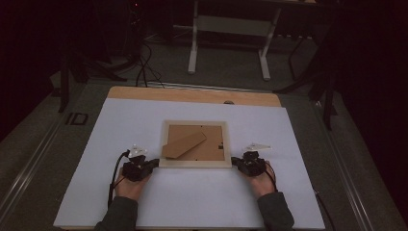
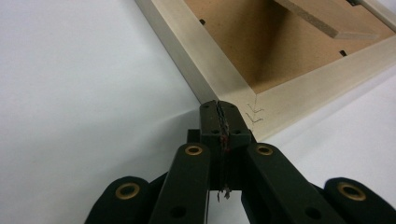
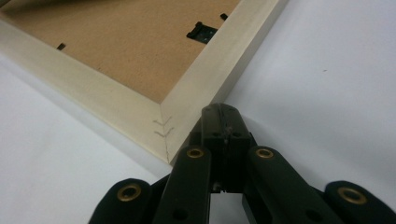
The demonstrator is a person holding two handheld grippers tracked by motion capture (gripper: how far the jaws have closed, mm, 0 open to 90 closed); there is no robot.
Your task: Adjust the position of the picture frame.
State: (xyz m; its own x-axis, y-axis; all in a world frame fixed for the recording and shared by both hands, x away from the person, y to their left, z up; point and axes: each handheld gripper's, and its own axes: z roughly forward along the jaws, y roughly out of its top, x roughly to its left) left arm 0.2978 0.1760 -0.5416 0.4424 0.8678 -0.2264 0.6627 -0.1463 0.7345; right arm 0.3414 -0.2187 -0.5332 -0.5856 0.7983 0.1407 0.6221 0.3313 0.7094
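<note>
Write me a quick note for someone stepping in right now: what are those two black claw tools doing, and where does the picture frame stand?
Left gripper: jaws shut, empty, tip at the picture frame's near-left corner.
Right gripper: jaws shut, empty, tip at its near-right corner.
Frame lies face down on the white table cover, its brown stand flap lying across the backing.
Done: both tips set at the corners.
Left: probably nudging or lifting the frame; nothing gripped yet.

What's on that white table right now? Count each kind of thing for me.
Picture frame, lying face down: 1
Black hand-held tools, the left tool and the right tool, one at each near corner: 2
Total: 3
</note>
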